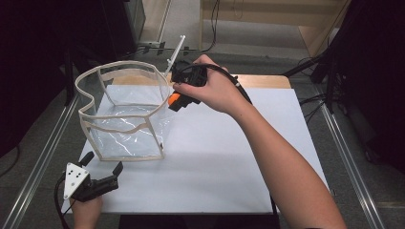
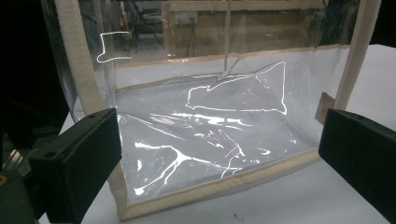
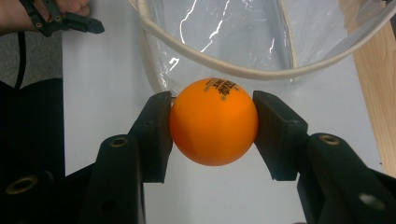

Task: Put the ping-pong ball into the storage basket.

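A clear plastic bag with cream fabric trim stands open on the white table. My right gripper is shut on an orange ball, held just outside the bag's right rim. The right gripper view has the ball squeezed between both black pads, with printed lettering on top. My left gripper rests near the table's front left corner with its jaws wide apart, nothing between them. Its own view looks straight at the bag's clear side wall.
A wooden strip borders the table's far edge. Metal rails run along both sides of the table. A white rod sticks up behind the right hand. Black cables trail on the floor beyond.
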